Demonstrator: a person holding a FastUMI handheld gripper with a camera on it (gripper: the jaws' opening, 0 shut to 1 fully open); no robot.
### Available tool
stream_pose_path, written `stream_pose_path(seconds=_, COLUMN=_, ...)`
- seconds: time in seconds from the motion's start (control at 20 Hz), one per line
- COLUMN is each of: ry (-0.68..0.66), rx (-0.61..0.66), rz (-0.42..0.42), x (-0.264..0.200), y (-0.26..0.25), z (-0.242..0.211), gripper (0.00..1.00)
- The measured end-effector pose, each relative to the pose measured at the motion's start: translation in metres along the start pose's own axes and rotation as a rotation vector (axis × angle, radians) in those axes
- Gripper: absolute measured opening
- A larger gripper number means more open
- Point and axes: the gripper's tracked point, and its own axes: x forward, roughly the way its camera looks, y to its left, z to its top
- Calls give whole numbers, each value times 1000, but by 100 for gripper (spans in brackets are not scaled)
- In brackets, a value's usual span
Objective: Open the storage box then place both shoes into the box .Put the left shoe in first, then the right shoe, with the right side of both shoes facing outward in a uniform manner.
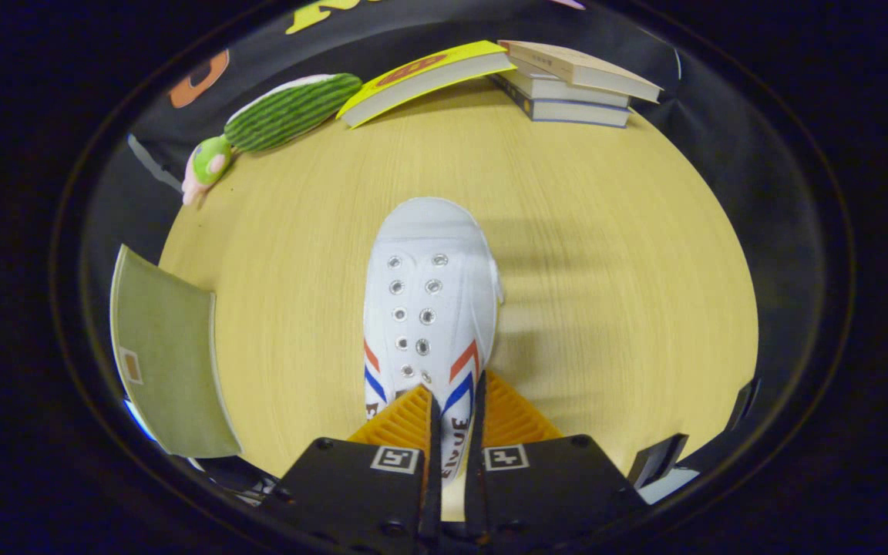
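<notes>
A white canvas shoe (428, 293) with red and blue side stripes hangs above the wooden table (606, 254), toe pointing away from me. My gripper (455, 420) is shut on the shoe's heel part, with both fingers pressing a thin fold of the upper between them. An olive-green flat panel (163, 354), probably the storage box's lid or side, stands to the left of the fingers; I cannot tell whether the box is open. The shoe casts a shadow on the table to its right.
At the far edge of the table lie a green striped plush toy (282, 116), a yellow book (425, 77) and a stack of books (575, 85). A small dark object (656, 462) sits near the right finger.
</notes>
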Motion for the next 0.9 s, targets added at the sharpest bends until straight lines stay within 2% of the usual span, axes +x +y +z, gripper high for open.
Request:
stream_pose_path(seconds=0.05, ry=4, rx=36, rz=20, x=0, y=1, z=-3, gripper=8)
stream_pose_path(seconds=0.3, ry=0, rx=152, rz=120, x=-3, y=11, z=-6, gripper=6)
stream_pose_path(seconds=0.5, ry=-41, rx=207, rz=164, x=-45, y=31, z=-18, gripper=6)
stream_pose_path(seconds=0.9, ry=-157, rx=116, rz=246, x=-150, y=123, z=-17, gripper=6)
